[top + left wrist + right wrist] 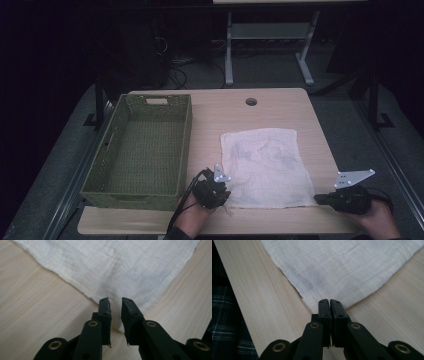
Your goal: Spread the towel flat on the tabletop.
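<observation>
In the high view, a green basket [137, 150] sits on the worktop [260, 107] with nothing inside. A white cloth [265, 167] lies flat beside the basket, at its right.

In the left gripper view, the left gripper [115, 302] has a narrow gap between its fingers, with the cloth's corner in the gap.

In the right gripper view, the right gripper [329, 302] pinches the cloth's other near corner tight.

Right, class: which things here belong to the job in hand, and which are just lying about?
In the job:
- white cloth
- left claw, open around the cloth's corner
- right claw, shut on another corner

Lying about:
- green woven basket
- table
</observation>
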`<state>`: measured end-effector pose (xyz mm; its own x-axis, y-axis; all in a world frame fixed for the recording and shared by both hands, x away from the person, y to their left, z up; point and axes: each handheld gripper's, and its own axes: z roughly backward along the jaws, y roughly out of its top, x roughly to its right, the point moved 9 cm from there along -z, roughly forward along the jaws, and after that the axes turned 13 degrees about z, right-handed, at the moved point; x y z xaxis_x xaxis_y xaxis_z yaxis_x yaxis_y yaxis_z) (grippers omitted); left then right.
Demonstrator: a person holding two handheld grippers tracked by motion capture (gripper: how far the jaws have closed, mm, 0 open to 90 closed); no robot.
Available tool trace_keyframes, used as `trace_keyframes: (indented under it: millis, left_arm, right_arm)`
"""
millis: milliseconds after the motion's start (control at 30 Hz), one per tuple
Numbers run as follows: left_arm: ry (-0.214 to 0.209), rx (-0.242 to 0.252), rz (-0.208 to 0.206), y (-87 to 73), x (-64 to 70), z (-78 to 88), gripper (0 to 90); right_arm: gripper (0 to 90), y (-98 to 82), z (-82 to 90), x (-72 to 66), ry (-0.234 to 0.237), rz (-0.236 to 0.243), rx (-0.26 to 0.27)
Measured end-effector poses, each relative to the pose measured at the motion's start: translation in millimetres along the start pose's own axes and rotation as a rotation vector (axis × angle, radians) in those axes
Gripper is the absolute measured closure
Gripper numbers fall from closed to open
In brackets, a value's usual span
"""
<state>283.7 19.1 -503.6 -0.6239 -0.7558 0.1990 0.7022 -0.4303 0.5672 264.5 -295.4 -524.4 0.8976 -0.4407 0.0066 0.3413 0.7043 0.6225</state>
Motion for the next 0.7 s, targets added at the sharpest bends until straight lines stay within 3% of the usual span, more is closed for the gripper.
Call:
trace_keyframes:
  millis: [133,233,467,700]
  left_arm:
    - [-0.001,0.027,0.014,4.9,-2.2,-1.3,68.5]
    - [-0.004,0.035,0.021,9.0,-4.2,-5.6,64.7]
    - [-0.003,0.059,0.018,24.0,-11.7,-14.1,58.2]
    - [0.004,0.063,0.007,36.9,-19.6,-24.9,52.8]
  right_arm:
    - [71.5,4.8,0.5,4.1,-0.019,-0.002,0.020]
    - [66.4,9.0,-1.5,10.4,-0.040,0.001,0.022]
    - [63.0,20.3,-2.3,31.0,-0.088,-0.003,0.047]
    - [62.1,29.9,-5.1,46.0,-0.102,-0.021,0.054]
